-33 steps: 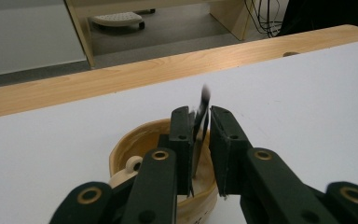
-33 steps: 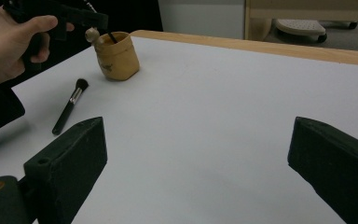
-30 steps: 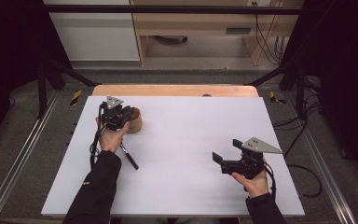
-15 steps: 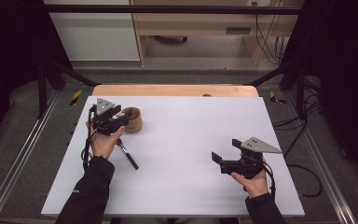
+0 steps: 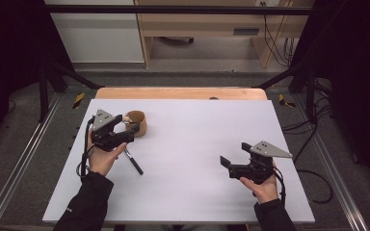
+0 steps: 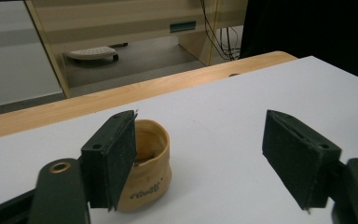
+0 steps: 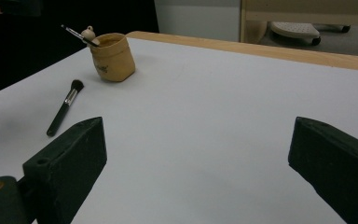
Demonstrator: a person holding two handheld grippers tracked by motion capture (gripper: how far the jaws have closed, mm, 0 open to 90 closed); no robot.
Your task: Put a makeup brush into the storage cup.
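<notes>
Tan pouch (image 5: 137, 123) stands at the upper left of the high view on the white bench (image 5: 192, 144), the left hand-held gripper (image 5: 131, 130) just beside it, a brush (image 5: 133, 161) below. Left gripper view: wide-open, empty jaws, pouch (image 6: 144, 168) behind the left one. Right gripper view: right hand-held gripper (image 7: 196, 172) gapes empty; pouch (image 7: 113, 57) upper left

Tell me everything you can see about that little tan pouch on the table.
The tan pouch is a small, soft-sided round container, like faux leather or coated fabric, standing upright with its mouth open and its rim slightly slumped. Small dark lettering runs low on its side. It sits on the white table toward the far left, apart from the black makeup brush lying nearby. A thin dark handle and a pale knob poke out of its mouth. The left gripper hovers open right beside it.
</notes>
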